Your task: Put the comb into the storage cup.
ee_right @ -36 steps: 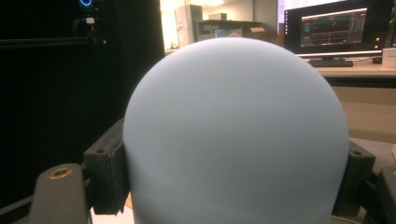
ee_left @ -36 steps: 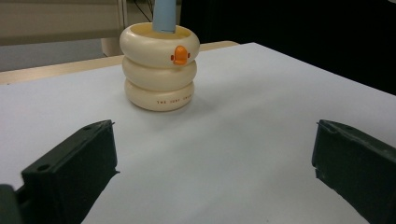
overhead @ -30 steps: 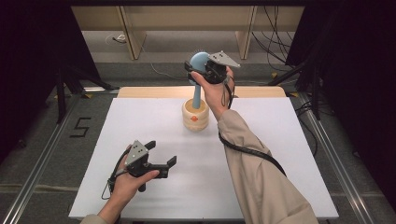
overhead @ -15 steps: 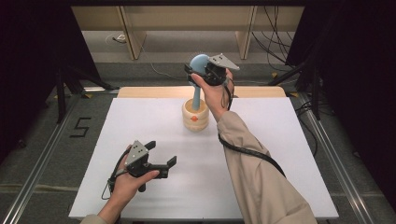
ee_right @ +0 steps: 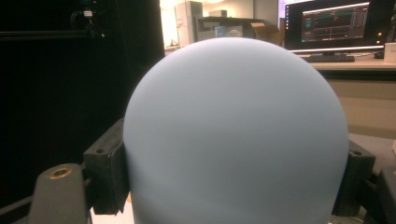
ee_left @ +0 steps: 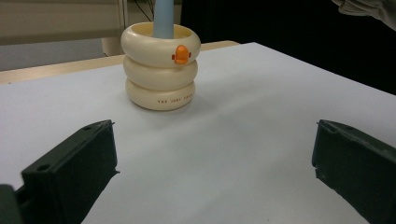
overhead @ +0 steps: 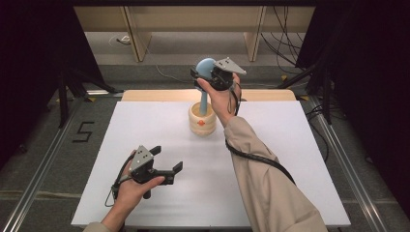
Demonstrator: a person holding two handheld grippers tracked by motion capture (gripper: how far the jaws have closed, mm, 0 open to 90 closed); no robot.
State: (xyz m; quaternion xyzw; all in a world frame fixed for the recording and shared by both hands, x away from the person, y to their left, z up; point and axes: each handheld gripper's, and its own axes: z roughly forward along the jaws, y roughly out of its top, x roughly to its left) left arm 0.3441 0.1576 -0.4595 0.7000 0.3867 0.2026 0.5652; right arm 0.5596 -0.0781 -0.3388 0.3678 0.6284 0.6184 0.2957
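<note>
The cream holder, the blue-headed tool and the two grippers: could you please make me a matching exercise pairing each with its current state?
Things:
1. cream ringed holder
2. blue rounded head
3. left gripper
4. right gripper

States:
a. open, near the table's front edge
b. clamped between two black jaws
c. stands on the white table, blue stem inside
d. raised above the holder, shut on the head

Pairs: 1-c, 2-b, 3-a, 4-d

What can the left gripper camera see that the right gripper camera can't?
The left gripper view alone shows the cream ringed holder with its small orange duck, standing on the white table, and the left claw open with nothing between its jaws. The right gripper view alone shows the right claw shut on the round blue ball, plus a computer screen behind. Both see the same blue tool: the left catches its thin handle rising from the holder.
</note>
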